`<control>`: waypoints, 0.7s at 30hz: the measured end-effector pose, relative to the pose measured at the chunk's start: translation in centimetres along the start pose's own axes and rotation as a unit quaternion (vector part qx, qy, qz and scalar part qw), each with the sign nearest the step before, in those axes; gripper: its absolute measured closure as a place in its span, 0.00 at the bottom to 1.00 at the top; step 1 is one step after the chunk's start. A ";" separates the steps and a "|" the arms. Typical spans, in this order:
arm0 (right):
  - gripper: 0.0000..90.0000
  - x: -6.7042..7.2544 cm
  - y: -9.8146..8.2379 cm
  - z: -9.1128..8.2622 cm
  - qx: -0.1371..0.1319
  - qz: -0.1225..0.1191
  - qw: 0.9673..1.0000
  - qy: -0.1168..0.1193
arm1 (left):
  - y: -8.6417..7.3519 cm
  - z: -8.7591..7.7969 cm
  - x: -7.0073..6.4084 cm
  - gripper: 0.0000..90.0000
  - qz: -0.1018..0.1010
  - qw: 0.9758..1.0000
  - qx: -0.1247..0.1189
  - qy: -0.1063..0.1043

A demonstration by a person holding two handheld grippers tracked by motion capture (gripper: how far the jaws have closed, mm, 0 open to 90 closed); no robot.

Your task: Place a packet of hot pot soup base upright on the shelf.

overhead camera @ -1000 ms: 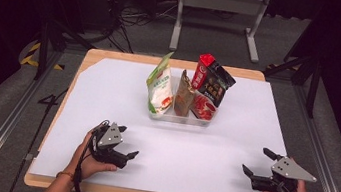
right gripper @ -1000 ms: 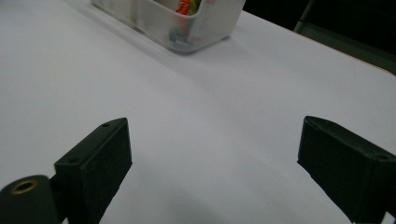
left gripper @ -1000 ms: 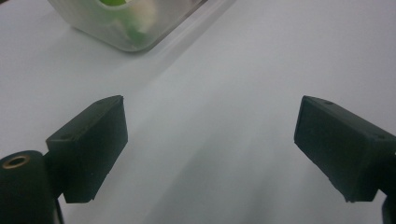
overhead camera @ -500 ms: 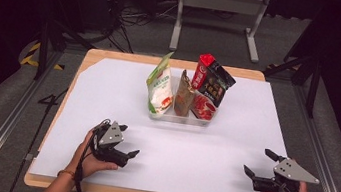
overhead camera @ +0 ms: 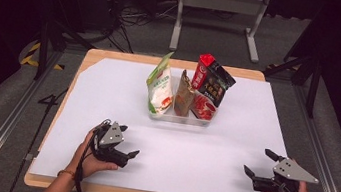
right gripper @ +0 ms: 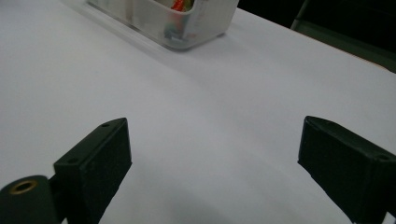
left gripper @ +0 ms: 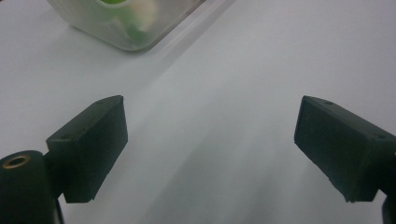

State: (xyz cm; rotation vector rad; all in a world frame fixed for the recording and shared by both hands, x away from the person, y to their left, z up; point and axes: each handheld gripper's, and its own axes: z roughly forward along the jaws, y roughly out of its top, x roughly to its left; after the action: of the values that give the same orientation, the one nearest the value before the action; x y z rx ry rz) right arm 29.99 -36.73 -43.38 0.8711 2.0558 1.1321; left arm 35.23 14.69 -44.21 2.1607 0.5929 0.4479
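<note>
room: dark studio floor with cables and a metal stand behind a wooden table (overhead camera: 87, 61) covered by a white sheet (overhead camera: 231, 150).
high view, bin: clear plastic bin (overhead camera: 180, 118) sits at the centre of the frame, well apart from both tools.
high view, packets: green-and-white pouch (overhead camera: 161, 84) leans at the bin's left, brown packet (overhead camera: 184, 94) stands in the middle, red-and-black packet (overhead camera: 212, 81) tilts at the right, with a red pack (overhead camera: 203, 107) low in front of it.
high view, tools: left gripper (overhead camera: 126, 142) at lower left and right gripper (overhead camera: 260, 163) at lower right, each in a hand, jaws spread, holding nothing.
left gripper view: jaws wide apart over bare sheet; bin corner with the green pouch at upper left.
right gripper view: jaws released and empty; bin corner at top centre.
doing it well: likely the reach comes first; approach one packet from above its free top edge, keep jaws spread until they straddle it, steady the bin with the other tool.
</note>
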 end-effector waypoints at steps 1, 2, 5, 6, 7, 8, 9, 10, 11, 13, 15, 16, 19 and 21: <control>0.11 0.0 0.0 0.1 0.002 -0.002 1.000 0.000 | 0.0 0.0 0.0 0.12 0.000 1.000 0.000 -0.001; 0.11 0.1 -0.1 0.1 0.004 -0.003 1.000 0.001 | 0.0 0.0 0.0 0.12 0.001 1.000 0.000 -0.001; 0.11 0.2 0.0 0.1 0.002 -0.003 1.000 0.003 | -0.1 -0.1 0.0 0.12 0.001 1.000 0.000 -0.001; 0.11 0.2 0.0 0.1 0.001 -0.004 1.000 0.003 | -0.1 -0.1 0.0 0.12 0.001 1.000 0.000 0.000; 0.11 0.2 0.0 0.1 0.002 -0.004 1.000 0.003 | -0.1 -0.2 0.0 0.12 0.002 1.000 -0.001 0.000; 0.11 0.2 0.1 0.1 0.002 -0.005 1.000 0.002 | -0.1 -0.2 0.0 0.12 0.001 1.000 -0.002 0.001; 0.11 0.2 0.0 0.1 0.002 -0.005 1.000 0.003 | -0.2 -0.3 0.0 0.12 0.000 1.000 -0.002 0.002; 0.11 0.2 0.0 0.1 0.003 -0.005 1.000 0.003 | -0.2 -0.3 0.0 0.12 -0.001 1.000 -0.002 0.003; 0.11 0.2 0.1 0.1 0.003 -0.007 1.000 0.002 | -0.2 -0.4 0.0 0.12 -0.001 1.000 -0.002 0.003; 0.11 0.2 0.1 0.1 0.002 -0.007 1.000 0.003 | -0.2 -0.4 0.1 0.12 -0.001 1.000 -0.003 0.003; 0.11 0.3 0.1 0.1 0.001 -0.007 1.000 0.004 | -0.1 -0.3 0.2 0.12 0.000 1.000 -0.003 0.003; 0.11 0.2 0.1 0.1 0.001 -0.007 1.000 0.004 | -0.1 -0.3 0.2 0.12 0.000 1.000 -0.003 0.003; 0.11 0.3 0.1 0.1 0.001 -0.007 1.000 0.005 | -0.1 -0.2 0.3 0.12 -0.001 1.000 -0.003 0.002; 0.11 0.3 0.1 0.1 0.000 -0.008 1.000 0.007 | -0.1 -0.2 0.3 0.12 -0.001 1.000 -0.003 0.003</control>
State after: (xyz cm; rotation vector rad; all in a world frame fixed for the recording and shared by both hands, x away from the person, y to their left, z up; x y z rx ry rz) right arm 29.91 -36.46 -43.40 0.8481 2.0702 1.1317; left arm 35.33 15.00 -44.15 2.1543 0.5959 0.4536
